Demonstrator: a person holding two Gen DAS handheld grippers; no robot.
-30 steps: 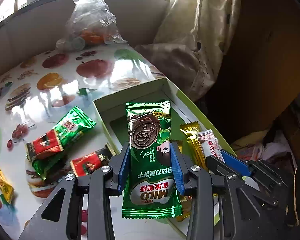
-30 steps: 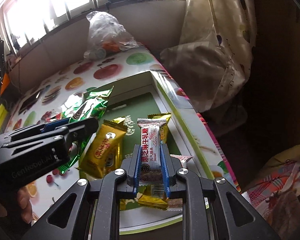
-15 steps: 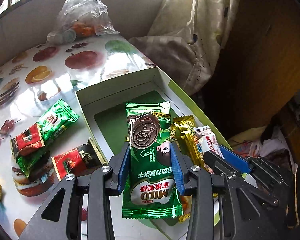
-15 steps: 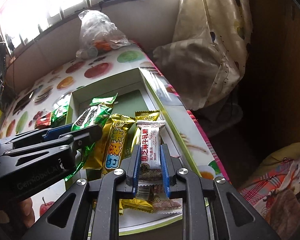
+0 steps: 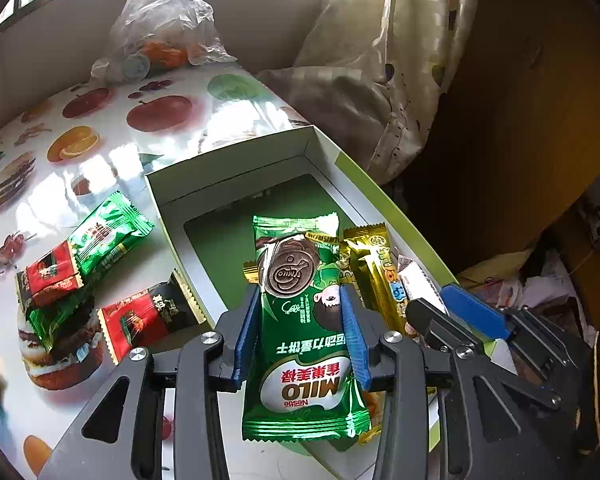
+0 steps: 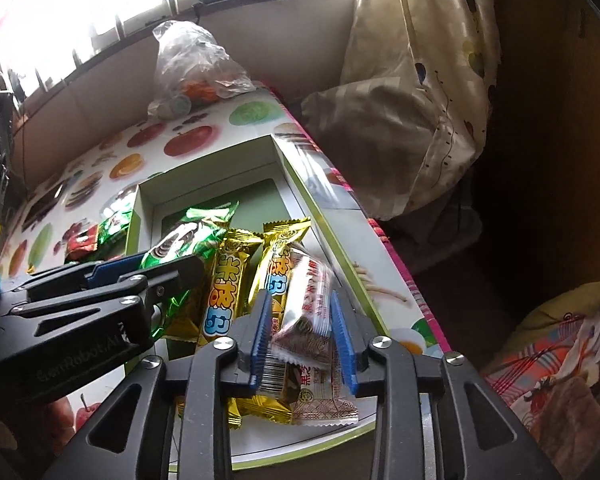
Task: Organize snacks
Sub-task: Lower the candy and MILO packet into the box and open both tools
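Your left gripper (image 5: 302, 336) has its blue pads pressed against both long edges of the green Milo packet (image 5: 305, 332), which hangs lengthwise between them above the near end of the open box (image 5: 236, 164). Your right gripper (image 6: 303, 334) has just been opening: its jaws now stand apart, and the white-and-red candy packet (image 6: 306, 312) sits tilted and blurred between them, so you cannot tell whether either pad still touches it. Just left of your right fingers, two gold packets (image 6: 224, 280) lie side by side in the box, and a further white-and-red packet (image 6: 324, 400) lies under the jaws. Out to the left of your left fingers, outside the box on the fruit-print tabletop (image 5: 112, 120), lie a green wrapper (image 5: 108, 236) overlapping a red one (image 5: 50, 272), and a red-and-black packet (image 5: 148, 314) touching the box wall. Far beyond both grippers, a clear plastic bag (image 5: 164, 28) sits at the table's back edge below the window.
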